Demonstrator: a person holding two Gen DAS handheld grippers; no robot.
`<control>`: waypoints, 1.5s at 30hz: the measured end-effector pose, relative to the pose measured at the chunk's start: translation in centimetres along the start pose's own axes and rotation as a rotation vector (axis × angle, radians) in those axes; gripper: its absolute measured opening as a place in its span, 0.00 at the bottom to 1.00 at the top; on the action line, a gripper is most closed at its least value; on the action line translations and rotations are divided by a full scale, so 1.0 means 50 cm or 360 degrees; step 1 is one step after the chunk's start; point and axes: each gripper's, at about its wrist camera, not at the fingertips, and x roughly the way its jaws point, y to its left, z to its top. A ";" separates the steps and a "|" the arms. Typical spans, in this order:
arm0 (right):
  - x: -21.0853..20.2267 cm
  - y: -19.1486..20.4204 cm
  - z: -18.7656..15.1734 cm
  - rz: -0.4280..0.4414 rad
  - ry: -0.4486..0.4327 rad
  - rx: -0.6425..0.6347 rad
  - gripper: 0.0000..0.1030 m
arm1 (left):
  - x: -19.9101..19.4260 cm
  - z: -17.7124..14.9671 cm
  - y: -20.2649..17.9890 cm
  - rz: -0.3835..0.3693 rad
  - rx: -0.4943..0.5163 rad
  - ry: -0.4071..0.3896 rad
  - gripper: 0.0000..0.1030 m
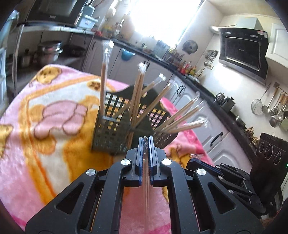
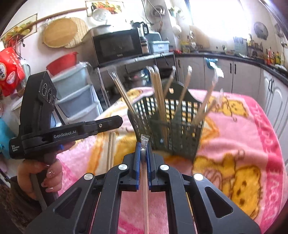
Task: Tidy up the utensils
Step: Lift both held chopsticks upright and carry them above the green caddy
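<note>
Plainly, each gripper is clenched on a wrapped pair of chopsticks: left gripper [image 1: 146, 142], right gripper [image 2: 143, 148]. Light, stiff and slippery in plastic, they seem best gripped near one end, below the black basket [image 1: 111, 133] at frame centre.

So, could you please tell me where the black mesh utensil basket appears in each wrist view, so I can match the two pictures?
Left wrist view: the black mesh basket stands at centre, just beyond the left gripper.
Right wrist view: the basket sits centre, slightly right, beyond the right gripper.
Shared landmark: the pink cartoon blanket under the basket; also the microwave.
</note>
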 end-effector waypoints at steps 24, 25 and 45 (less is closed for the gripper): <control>-0.104 0.022 0.131 0.0020 -0.0412 -0.0067 0.06 | -0.067 0.128 -0.069 -0.0065 0.0146 -0.0301 0.03; -0.105 0.024 0.135 0.0019 -0.0425 -0.0070 0.06 | -0.069 0.135 -0.074 -0.0066 0.0156 -0.0315 0.03; -0.139 0.010 0.265 -0.0055 -0.0716 -0.0148 0.06 | -0.098 0.276 -0.135 -0.0030 0.0266 -0.0643 0.03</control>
